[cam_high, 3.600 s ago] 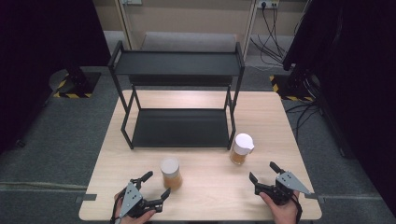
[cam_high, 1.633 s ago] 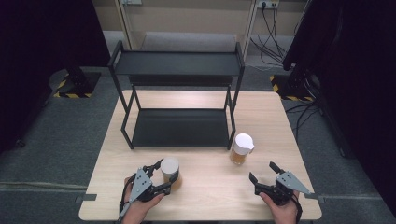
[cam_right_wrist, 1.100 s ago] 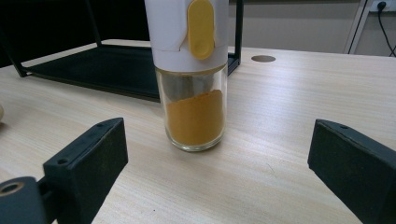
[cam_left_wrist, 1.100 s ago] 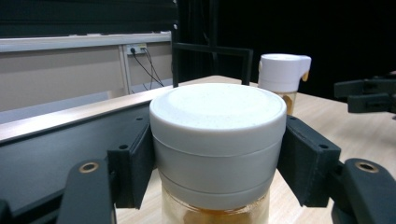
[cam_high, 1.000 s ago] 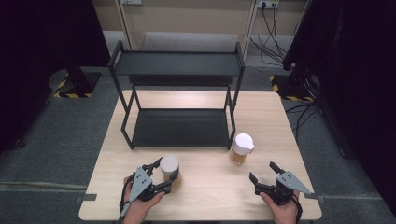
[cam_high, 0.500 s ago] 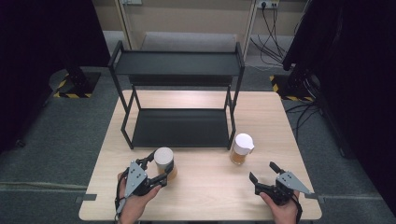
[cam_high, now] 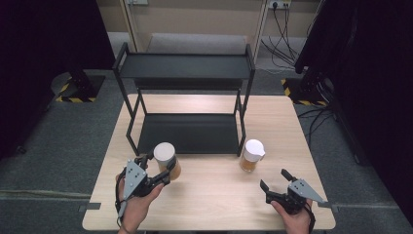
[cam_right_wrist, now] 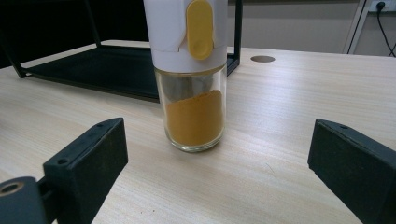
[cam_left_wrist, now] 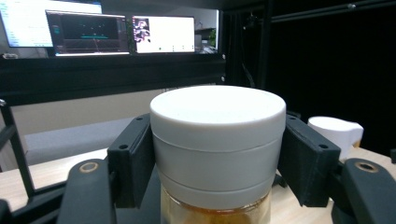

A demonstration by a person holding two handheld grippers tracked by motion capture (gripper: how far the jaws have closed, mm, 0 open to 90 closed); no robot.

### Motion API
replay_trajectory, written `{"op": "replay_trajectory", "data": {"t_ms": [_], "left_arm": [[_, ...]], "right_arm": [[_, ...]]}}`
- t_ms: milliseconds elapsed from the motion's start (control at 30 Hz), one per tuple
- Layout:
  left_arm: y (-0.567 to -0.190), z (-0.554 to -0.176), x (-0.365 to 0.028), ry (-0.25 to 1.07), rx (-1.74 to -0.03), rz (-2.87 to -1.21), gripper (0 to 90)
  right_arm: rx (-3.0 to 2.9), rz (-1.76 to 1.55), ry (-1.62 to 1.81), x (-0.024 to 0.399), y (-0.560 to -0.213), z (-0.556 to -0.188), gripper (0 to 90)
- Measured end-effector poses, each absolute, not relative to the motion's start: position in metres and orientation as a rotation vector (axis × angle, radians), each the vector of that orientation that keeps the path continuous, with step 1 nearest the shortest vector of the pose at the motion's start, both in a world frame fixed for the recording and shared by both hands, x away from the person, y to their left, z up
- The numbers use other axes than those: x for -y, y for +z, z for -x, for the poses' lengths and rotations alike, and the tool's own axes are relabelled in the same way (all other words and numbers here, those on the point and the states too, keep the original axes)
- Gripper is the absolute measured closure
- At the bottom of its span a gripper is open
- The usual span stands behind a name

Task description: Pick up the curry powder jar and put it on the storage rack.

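Nearest the person, the left gripper [cam_high: 157, 171] clamps a white-lidded jar [cam_high: 166, 159] of amber contents by its lid, over the table [cam_high: 214, 195]. The right gripper [cam_high: 275, 184] rests wide open and empty, facing a spice jar [cam_high: 252, 156]. Behind stands a black shelf rack [cam_high: 187, 131].

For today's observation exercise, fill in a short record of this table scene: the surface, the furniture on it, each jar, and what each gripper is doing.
surface: wooden table
furniture: black two-tier rack at the far side
jar one: white-lidded jar with brownish contents, clamped at the lid
jar two: spice jar, white top with a yellow tab, orange powder inside, standing upright near the rack's right leg
left gripper: shut on the white-lidded jar
right gripper: open, jaws either side of the spice jar's line, not touching it
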State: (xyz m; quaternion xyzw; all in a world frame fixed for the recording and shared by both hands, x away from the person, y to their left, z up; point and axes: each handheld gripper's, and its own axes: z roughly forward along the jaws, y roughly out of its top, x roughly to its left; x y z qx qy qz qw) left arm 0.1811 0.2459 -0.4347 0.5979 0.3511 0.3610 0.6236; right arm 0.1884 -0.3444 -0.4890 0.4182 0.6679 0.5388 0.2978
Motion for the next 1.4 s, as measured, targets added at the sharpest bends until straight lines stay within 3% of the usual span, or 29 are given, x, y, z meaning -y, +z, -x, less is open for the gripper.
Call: {"op": "replay_trajectory", "data": {"t_ms": [1400], "left_arm": [[-0.383,-0.197,-0.244,0.937,-0.801,-1.278,33.4]], "right_arm": [[-1.772,-1.116,1.435,0.345,-0.489,-0.188,5.2]]}}
